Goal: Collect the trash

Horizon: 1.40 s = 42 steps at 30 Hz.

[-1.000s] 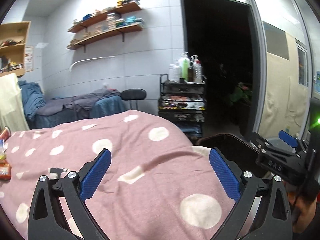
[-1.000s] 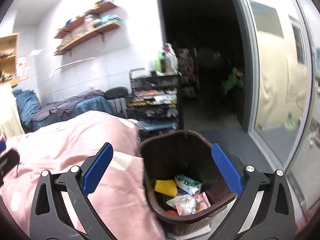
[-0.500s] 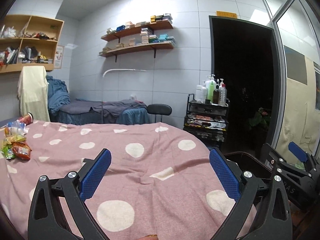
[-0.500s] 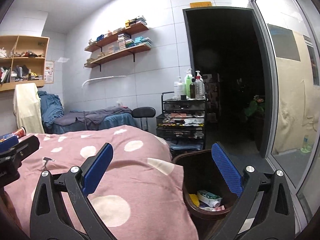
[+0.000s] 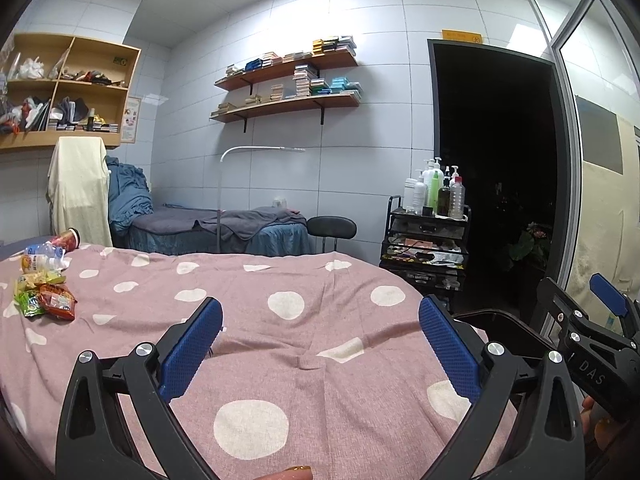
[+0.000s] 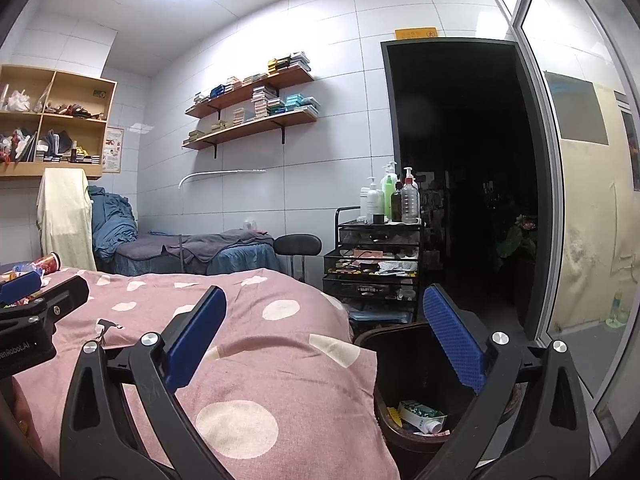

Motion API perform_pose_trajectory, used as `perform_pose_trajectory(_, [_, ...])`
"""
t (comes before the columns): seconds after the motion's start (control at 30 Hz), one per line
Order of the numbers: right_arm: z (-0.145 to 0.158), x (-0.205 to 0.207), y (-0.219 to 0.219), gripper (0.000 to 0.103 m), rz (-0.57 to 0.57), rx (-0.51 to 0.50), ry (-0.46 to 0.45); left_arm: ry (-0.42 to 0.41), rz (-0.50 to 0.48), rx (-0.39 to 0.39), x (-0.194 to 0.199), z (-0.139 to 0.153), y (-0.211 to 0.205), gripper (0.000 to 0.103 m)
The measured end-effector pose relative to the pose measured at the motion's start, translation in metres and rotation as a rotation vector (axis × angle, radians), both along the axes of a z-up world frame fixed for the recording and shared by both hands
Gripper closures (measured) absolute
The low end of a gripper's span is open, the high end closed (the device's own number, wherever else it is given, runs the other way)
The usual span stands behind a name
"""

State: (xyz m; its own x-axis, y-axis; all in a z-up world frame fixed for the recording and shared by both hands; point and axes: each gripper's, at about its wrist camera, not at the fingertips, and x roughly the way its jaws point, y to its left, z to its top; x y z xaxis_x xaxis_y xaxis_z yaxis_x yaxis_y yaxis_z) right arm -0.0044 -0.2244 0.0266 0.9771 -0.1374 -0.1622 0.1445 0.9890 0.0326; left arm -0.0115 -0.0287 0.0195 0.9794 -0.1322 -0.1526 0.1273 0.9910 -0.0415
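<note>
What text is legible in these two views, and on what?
"DAS" (start cut off): right tool's body.
"enRobot.AI" (start cut off): left tool's body.
Unreadable: yellow sign over the doorway, wall poster, snack wrappers, bottle labels, shelf boxes, drawer tag.

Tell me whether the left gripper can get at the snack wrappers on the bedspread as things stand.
Probably yes. The left gripper is open and empty, and only bare polka-dot bedspread lies between it and the snack wrappers far to its left. It would need to travel across the bed first.
</note>
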Motion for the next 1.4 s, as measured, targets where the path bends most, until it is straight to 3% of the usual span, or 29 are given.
perform_pose_trajectory(1.4, [0.0005,0.0002,-0.0052,0.005,0.0,0.015,0.009,-0.021,0.028,0.004,-0.0054,0.0013,0.0011,0.005])
